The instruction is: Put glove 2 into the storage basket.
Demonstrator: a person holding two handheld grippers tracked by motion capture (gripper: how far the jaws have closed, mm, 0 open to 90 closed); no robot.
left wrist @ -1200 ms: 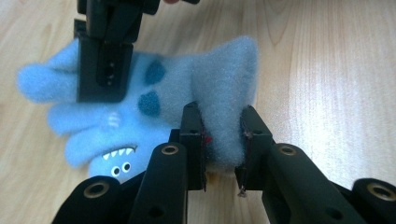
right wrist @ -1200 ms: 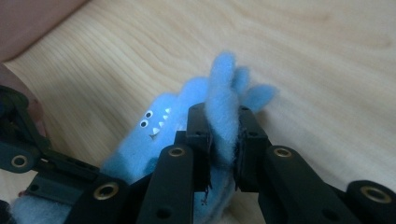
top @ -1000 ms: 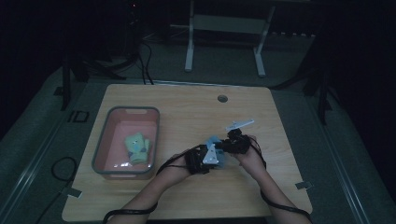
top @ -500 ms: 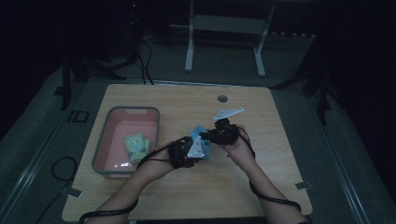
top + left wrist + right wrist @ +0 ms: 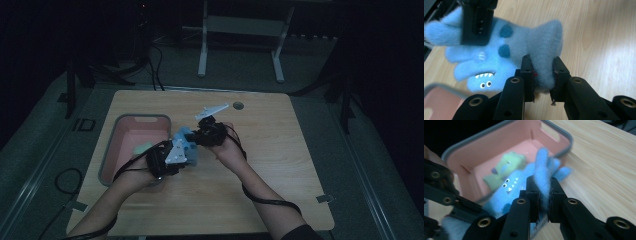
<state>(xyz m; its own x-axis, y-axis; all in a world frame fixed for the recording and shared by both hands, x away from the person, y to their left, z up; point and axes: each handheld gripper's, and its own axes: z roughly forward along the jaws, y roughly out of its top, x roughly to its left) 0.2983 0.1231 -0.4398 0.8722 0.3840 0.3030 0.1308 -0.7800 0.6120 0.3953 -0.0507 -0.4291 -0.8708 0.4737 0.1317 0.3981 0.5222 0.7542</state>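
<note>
Carried toward the pink bin (image 5: 111,150), the blue plush (image 5: 186,145) stretches between both clamped claws.

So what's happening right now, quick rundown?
Both claws, left and right, shut on blue plush toy. Held beside pink bin. Green toy inside.

There were two plush toys: one blue monster (image 5: 499,50), held above the tabletop (image 5: 280,165) near the bin's right edge, and one green toy (image 5: 507,166) lying inside the bin. One pink bin (image 5: 112,150) stood by the tabletop's left edge. Two grippers were counted, the left gripper (image 5: 543,75) and the right gripper (image 5: 544,192), each clamped on the blue monster. One round grommet (image 5: 238,105) sat near the tabletop's far edge.
</note>
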